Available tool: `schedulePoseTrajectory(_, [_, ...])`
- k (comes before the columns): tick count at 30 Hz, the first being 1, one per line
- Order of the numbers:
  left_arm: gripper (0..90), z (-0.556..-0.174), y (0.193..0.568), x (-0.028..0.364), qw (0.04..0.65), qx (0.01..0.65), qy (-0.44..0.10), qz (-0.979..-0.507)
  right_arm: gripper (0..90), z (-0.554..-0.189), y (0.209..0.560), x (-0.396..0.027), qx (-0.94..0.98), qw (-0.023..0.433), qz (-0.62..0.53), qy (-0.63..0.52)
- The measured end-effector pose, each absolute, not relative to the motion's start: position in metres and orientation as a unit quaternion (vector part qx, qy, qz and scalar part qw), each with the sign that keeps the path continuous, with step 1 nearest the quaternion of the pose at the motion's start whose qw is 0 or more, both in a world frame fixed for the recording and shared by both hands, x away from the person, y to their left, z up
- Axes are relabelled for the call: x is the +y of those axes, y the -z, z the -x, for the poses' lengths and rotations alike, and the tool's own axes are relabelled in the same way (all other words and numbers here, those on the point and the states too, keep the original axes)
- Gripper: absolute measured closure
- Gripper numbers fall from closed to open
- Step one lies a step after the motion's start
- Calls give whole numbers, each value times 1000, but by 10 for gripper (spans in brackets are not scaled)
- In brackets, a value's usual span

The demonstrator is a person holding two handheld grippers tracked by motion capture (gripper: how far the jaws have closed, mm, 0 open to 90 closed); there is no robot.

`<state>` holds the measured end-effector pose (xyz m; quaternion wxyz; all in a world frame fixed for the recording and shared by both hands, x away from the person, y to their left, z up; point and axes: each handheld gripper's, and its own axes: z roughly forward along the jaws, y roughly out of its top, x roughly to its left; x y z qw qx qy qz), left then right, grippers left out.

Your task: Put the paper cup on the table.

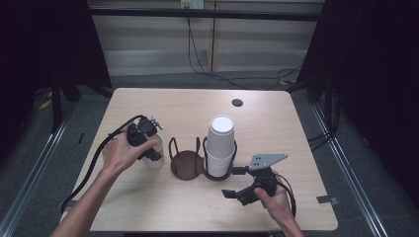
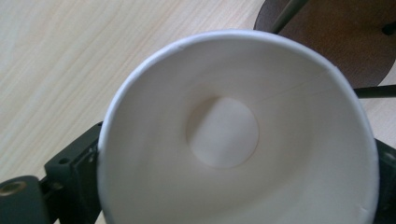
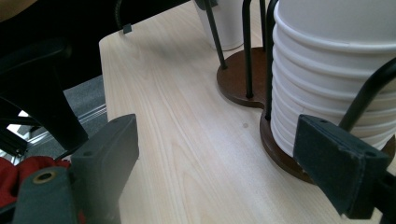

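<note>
Single paper cup at the left hand-held gripper, cup stack at the right.

The left hand-held gripper (image 1: pixel 148 148) has a single white paper cup (image 1: pixel 156 157) standing upright on the counter (image 1: pixel 148 207) between its wide-spread jaws, just left of the brown wire cup holder (image 1: pixel 187 165). The stack of white cups (image 1: pixel 220 148) sits in the holder's right ring. The right hand-held gripper (image 1: pixel 236 181) hangs open and empty just beside that stack.
</note>
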<state>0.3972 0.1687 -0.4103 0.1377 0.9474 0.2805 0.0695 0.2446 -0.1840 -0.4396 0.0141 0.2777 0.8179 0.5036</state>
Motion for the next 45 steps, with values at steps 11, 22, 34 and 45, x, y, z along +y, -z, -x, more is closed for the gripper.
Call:
schedulePoseTrajectory(11, [49, -396, 416, 173, 163, 276, -73, -944, 144, -245, 440, -185, 814, 15, -281, -508])
schedulePoseTrajectory(22, [55, -392, 430, 186, 174, 267, -53, -946, 144, -245, 441, -185, 813, 13, -283, -508])
schedulePoseTrajectory(34, [69, -384, 440, 205, 221, 279, -38, -934, 143, -247, 442, -186, 811, 14, -289, -508])
schedulePoseTrajectory(45, [154, -371, 444, 220, 251, 280, -28, -926, 143, -247, 443, -188, 809, 14, -292, -510])
